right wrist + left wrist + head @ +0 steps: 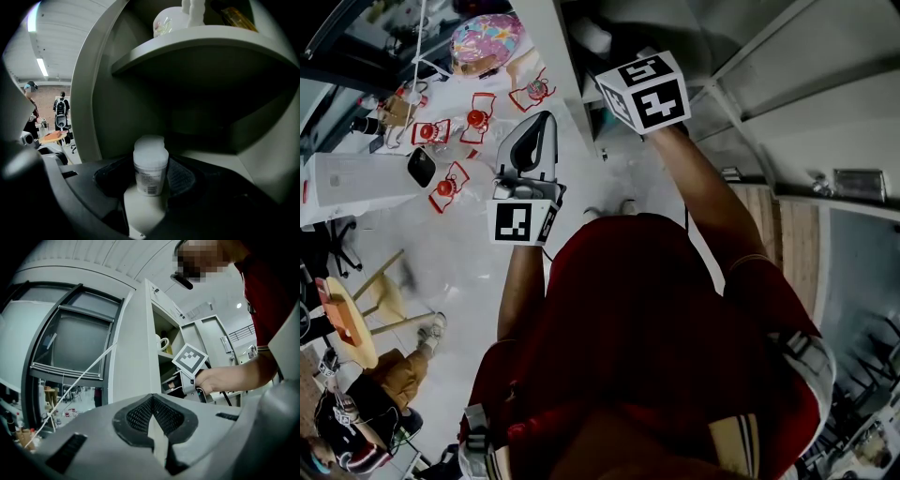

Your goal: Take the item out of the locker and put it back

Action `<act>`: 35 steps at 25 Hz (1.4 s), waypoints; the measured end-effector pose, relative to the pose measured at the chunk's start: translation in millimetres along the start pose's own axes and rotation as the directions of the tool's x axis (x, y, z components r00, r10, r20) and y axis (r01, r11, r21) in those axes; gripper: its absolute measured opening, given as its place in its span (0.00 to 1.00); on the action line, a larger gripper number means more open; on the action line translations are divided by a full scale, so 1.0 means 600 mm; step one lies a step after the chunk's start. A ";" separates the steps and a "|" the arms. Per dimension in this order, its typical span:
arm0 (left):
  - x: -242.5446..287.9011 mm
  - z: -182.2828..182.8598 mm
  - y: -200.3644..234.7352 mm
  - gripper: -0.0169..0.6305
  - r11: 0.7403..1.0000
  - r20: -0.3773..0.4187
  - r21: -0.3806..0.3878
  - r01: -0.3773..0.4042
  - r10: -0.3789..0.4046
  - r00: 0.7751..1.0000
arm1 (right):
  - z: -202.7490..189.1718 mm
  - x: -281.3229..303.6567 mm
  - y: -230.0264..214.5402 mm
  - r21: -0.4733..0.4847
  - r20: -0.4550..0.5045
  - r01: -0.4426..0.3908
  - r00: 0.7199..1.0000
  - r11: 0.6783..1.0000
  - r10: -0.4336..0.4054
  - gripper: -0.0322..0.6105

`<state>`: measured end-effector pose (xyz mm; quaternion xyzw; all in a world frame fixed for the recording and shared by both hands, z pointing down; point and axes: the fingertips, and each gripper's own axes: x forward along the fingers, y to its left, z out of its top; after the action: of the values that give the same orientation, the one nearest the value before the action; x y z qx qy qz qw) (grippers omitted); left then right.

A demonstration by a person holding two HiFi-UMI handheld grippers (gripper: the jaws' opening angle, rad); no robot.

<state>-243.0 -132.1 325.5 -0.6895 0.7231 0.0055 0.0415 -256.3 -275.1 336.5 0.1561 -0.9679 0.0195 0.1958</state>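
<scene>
A small white bottle point(150, 172) with a printed label stands upright in the locker's lower compartment point(262, 159). My right gripper point(151, 159) reaches into that compartment, and its dark pads sit against both sides of the bottle. From the head view only its marker cube point(645, 91) shows at the locker's opening, with the jaws hidden inside. The left gripper view shows that cube point(190, 359) and the hand behind it at the open locker point(136, 357). My left gripper point(542, 120) stays outside to the left, shut and empty.
A shelf point(201, 44) above the bottle carries a white mug point(171, 21). The locker's side wall point(93, 93) is close on the left. A table with red-framed items point(450, 131), stools point(347, 323) and a seated person point(366, 403) lie to the left.
</scene>
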 end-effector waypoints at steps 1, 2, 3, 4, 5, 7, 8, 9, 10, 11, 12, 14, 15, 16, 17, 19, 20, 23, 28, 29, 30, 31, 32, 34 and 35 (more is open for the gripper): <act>-0.001 0.001 0.000 0.04 1.000 -0.001 0.000 0.000 0.000 1.000 | 0.002 0.000 0.001 -0.001 0.001 0.001 1.000 1.000 -0.001 0.36; -0.002 0.003 0.000 0.04 1.000 0.000 -0.001 0.001 -0.001 1.000 | 0.003 -0.001 0.002 -0.003 0.002 0.001 1.000 1.000 -0.001 0.37; -0.002 0.005 0.001 0.04 1.000 0.001 -0.003 0.001 -0.001 1.000 | 0.005 -0.001 0.003 -0.003 0.004 0.001 1.000 1.000 -0.001 0.37; -0.003 0.006 0.001 0.04 1.000 0.001 -0.004 0.001 -0.001 1.000 | 0.006 -0.002 0.003 -0.004 0.005 0.000 1.000 1.000 0.000 0.37; -0.004 0.005 0.001 0.04 1.000 -0.002 -0.005 0.002 -0.002 1.000 | 0.006 -0.002 0.003 -0.004 0.007 -0.001 1.000 1.000 0.001 0.37; -0.004 0.003 -0.001 0.04 1.000 -0.007 -0.003 0.004 -0.004 1.000 | 0.006 -0.004 0.004 -0.005 0.014 -0.004 1.000 1.000 0.004 0.39; -0.004 0.003 -0.002 0.04 1.000 -0.005 0.000 0.004 -0.004 1.000 | 0.006 -0.006 0.004 -0.007 0.019 -0.006 1.000 1.000 0.006 0.40; -0.005 0.003 -0.003 0.04 1.000 -0.004 0.003 0.005 -0.005 1.000 | 0.004 -0.007 0.004 -0.008 0.025 -0.008 1.000 1.000 0.008 0.41; -0.005 0.001 -0.005 0.04 1.000 -0.002 0.006 0.006 -0.006 1.000 | 0.003 -0.008 0.005 -0.008 0.030 -0.009 1.000 1.000 0.010 0.42; -0.006 0.000 -0.006 0.04 1.000 0.000 0.008 0.007 -0.007 1.000 | 0.001 -0.010 0.005 -0.009 0.034 -0.010 0.999 1.000 0.010 0.43; -0.006 -0.002 -0.007 0.04 1.000 0.000 0.006 0.008 -0.008 1.000 | 0.000 -0.011 0.004 -0.010 0.038 -0.010 0.999 1.000 0.010 0.43; -0.005 -0.001 -0.009 0.04 1.000 -0.002 0.003 0.007 -0.007 1.000 | 0.000 -0.015 0.003 -0.012 0.044 -0.009 0.999 1.000 0.009 0.44; -0.004 0.000 -0.011 0.04 1.000 -0.004 0.003 0.006 -0.006 1.000 | 0.000 -0.018 0.001 -0.012 0.048 -0.008 0.999 1.000 0.009 0.45; -0.004 0.001 -0.012 0.04 1.000 -0.005 0.004 0.007 -0.007 1.000 | 0.000 -0.021 0.000 -0.013 0.052 -0.008 0.999 1.000 0.009 0.45; -0.003 0.003 -0.013 0.04 1.000 -0.002 0.004 0.007 -0.007 1.000 | 0.001 -0.024 0.000 -0.014 0.056 -0.007 0.998 1.000 0.008 0.45; -0.002 0.007 -0.015 0.04 1.000 0.004 0.003 0.008 -0.008 1.000 | 0.001 -0.031 -0.001 -0.015 0.065 -0.006 0.998 1.000 0.007 0.46; -0.003 0.008 -0.017 0.04 1.000 0.007 0.005 0.010 -0.010 1.000 | 0.002 -0.035 -0.001 -0.016 0.070 -0.004 0.998 1.000 0.005 0.46; -0.003 0.010 -0.020 0.04 1.000 0.009 0.007 0.016 -0.016 1.000 | 0.003 -0.048 -0.002 -0.020 0.083 0.002 0.997 1.000 -0.001 0.46; -0.002 0.012 -0.026 0.04 1.000 0.011 0.000 0.021 -0.021 1.000 | 0.003 -0.069 -0.002 -0.022 0.099 0.004 0.995 1.000 -0.002 0.46; -0.002 0.014 -0.028 0.04 1.000 0.014 0.000 0.022 -0.022 1.000 | 0.001 -0.073 -0.001 -0.022 0.103 0.004 0.995 1.000 -0.002 0.46; -0.003 0.014 -0.029 0.04 1.000 0.016 0.001 0.023 -0.023 1.000 | 0.000 -0.078 0.000 -0.022 0.107 0.004 0.994 1.000 -0.002 0.46; -0.004 0.014 -0.032 0.04 1.000 0.019 0.001 0.024 -0.024 1.000 | -0.002 -0.083 0.001 -0.022 0.111 0.003 0.994 1.000 -0.001 0.46; -0.004 0.015 -0.034 0.04 1.000 0.023 0.002 0.025 -0.025 0.999 | -0.003 -0.089 0.002 -0.022 0.115 0.002 0.993 1.000 0.001 0.46; -0.005 0.013 -0.038 0.04 1.000 0.018 0.002 0.026 -0.026 1.000 | -0.006 -0.098 0.004 -0.021 0.125 0.000 0.992 1.000 0.003 0.45; -0.005 0.011 -0.038 0.04 1.000 0.011 0.002 0.026 -0.026 1.000 | -0.006 -0.101 0.005 -0.021 0.130 -0.001 0.992 1.000 0.004 0.45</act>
<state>-219.8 -129.5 320.1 -0.6989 0.7137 0.0082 0.0460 -202.9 -254.3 316.8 0.1536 -0.9790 -0.0005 0.1340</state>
